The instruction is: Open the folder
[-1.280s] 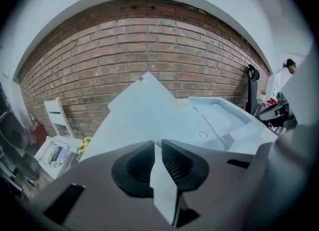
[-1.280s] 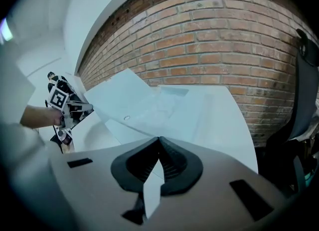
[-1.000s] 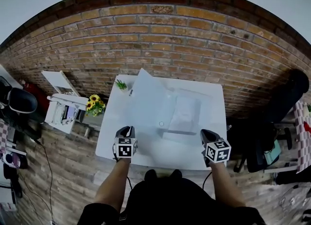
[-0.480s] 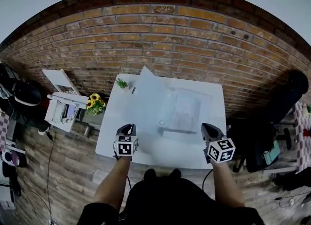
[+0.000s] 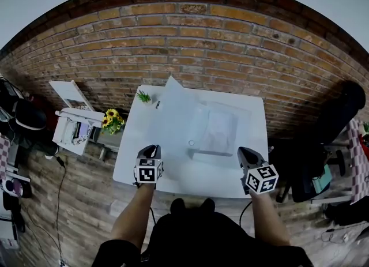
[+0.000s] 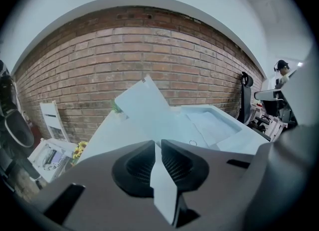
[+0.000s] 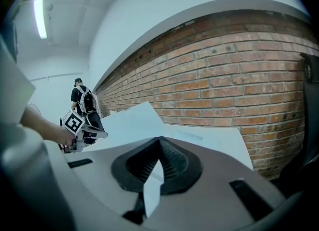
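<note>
1. Head view: folder (image 5: 190, 123) lies open on the table (image 5: 130, 165), its cover tilted up on the left. Only this view shows the sunflowers (image 5: 112, 123) beside the table.
2. Left gripper view: my left gripper (image 6: 156, 150), jaws slightly parted, empty.
3. Right gripper view: my right gripper (image 7: 159, 145), jaws pressed together, empty.

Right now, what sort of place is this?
Likely an office or workshop-style room: a white rectangular table stands against a red brick wall, with a black office chair to its right and wood-plank flooring.
</note>
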A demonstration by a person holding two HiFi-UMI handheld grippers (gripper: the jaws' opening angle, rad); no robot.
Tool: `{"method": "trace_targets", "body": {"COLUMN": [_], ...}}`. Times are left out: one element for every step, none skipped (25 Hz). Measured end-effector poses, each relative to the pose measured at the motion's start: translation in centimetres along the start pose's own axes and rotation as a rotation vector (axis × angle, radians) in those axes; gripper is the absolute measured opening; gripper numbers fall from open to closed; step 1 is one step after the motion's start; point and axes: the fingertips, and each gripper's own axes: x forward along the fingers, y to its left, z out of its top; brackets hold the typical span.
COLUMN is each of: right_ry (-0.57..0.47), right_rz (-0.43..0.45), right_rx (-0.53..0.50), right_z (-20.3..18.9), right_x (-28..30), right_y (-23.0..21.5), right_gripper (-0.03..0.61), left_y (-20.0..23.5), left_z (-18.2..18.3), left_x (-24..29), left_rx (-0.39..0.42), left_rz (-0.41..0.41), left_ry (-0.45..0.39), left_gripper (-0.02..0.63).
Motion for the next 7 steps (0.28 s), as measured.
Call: {"method": "trace_targets", "body": {"right_ry": [-0.001,-0.002,-0.003,-0.005,-0.006,-0.007,-0.007], "right_rz": [-0.002,-0.003,-0.004,-0.004,-0.003,-0.003,-0.002], "right_rx": [0.001,0.002,0.003,0.004,0.005,0.006,0.007], "right_z": [-0.09,-0.14,-0.13,-0.08,-0.02,0.05,0.11], "right_x": [-0.13,-0.22,-0.27,-0.29,-0.31,-0.32,-0.33], "right_y": [-0.06,-0.14,-0.21,-0.27,-0.31,-0.34,-0.36], "right_gripper": [0.012,0.012,0.012,0.012,0.012,0.012,0.012], "left_y": [-0.07,-0.12,-0.15,-0.17,-0.18,-0.19,-0.21], "left_z": [-0.03,-0.05,-0.04,-0.02,0.01,0.04,0.07], "left_x": [-0.04,-0.08,-0.1,-0.11,-0.11,-0.11,-0.12], "left_rx": [0.0,0.001,0.001,0.001,0.001,0.001,0.001], "left_rz": [-0.002,-0.003,-0.003,-0.002,-0.001,0.0,0.001], "left_ry": [-0.001,-0.002,-0.002,-0.002,0.0,0.002,0.004], "left_gripper": [0.052,0.052,0.052,0.052,0.052,0.052,0.052]}}
